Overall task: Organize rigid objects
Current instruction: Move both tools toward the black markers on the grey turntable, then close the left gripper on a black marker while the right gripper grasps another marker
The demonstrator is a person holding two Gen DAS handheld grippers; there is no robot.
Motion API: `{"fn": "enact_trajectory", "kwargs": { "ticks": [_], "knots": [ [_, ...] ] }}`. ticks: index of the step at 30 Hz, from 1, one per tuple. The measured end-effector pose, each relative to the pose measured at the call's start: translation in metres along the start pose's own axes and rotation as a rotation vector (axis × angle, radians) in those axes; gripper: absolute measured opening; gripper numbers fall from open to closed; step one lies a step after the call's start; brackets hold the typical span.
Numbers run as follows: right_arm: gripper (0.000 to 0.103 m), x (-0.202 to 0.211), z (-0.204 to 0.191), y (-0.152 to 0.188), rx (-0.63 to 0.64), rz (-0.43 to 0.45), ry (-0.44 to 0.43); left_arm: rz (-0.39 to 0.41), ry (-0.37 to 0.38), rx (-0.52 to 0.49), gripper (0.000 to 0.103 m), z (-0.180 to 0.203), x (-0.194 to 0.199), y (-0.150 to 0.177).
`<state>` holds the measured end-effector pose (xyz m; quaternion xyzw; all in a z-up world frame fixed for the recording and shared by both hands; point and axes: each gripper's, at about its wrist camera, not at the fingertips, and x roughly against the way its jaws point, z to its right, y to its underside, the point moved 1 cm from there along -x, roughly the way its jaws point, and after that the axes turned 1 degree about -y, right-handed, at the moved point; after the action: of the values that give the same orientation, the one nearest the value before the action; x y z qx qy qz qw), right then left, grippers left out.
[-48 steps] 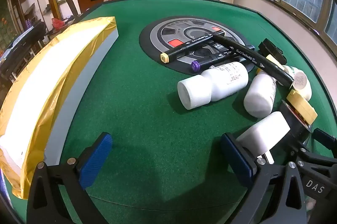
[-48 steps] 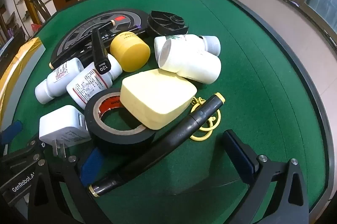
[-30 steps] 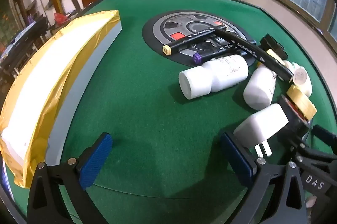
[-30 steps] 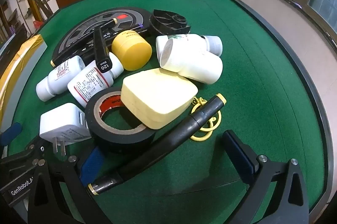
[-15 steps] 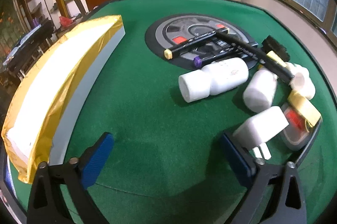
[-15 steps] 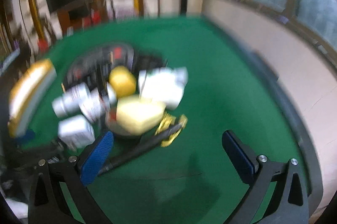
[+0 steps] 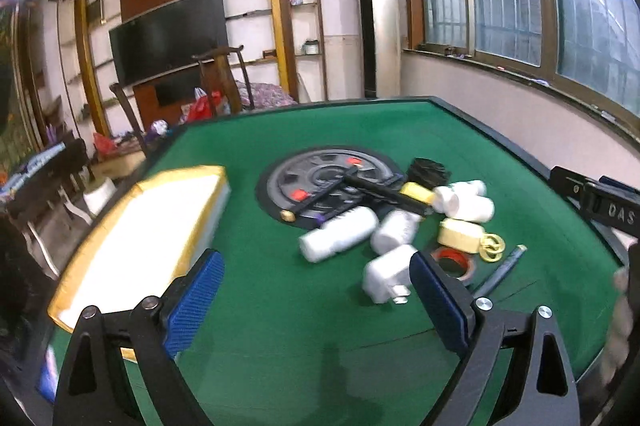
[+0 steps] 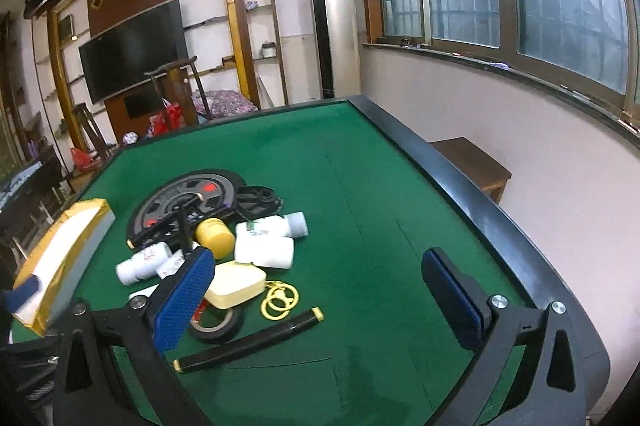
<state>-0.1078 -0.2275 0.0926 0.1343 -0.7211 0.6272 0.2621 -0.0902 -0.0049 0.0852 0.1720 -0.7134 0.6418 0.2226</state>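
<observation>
Currently both the left gripper and the right gripper hover with jaws wide and empty above the counter. Sorting appears unstarted: the rigid objects lie heaped near the box. Next, select one piece; open felt lies toward the right rim.

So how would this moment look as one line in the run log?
left hand-held gripper: open, empty | right hand-held gripper: open, empty | clutter pile: untouched on green table

White bottles, black tape roll, black marker, clustered on felt
</observation>
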Motion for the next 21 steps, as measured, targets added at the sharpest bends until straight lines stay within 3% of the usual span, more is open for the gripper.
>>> {"fn": "enact_trajectory", "kwargs": {
  "ticks": [5,8,17,21],
  "knots": [
    [0.103,-0.028,-0.006,-0.009,0.041,-0.049,-0.008,-0.04,-0.007,0.048,0.097,-0.045,-0.015,-0.013],
    [0.103,-0.04,-0.017,-0.009,0.073,-0.069,-0.038,-0.093,0.028,0.07,0.097,-0.06,-0.033,-0.025],
    [0.103,-0.067,-0.025,-0.012,0.096,-0.144,-0.123,-0.206,0.092,-0.116,0.097,-0.023,-0.105,-0.058],
    [0.103,-0.067,-0.023,-0.032,0.091,-0.167,-0.172,-0.272,0.133,-0.132,0.094,-0.019,-0.153,-0.077]
  ]
}}
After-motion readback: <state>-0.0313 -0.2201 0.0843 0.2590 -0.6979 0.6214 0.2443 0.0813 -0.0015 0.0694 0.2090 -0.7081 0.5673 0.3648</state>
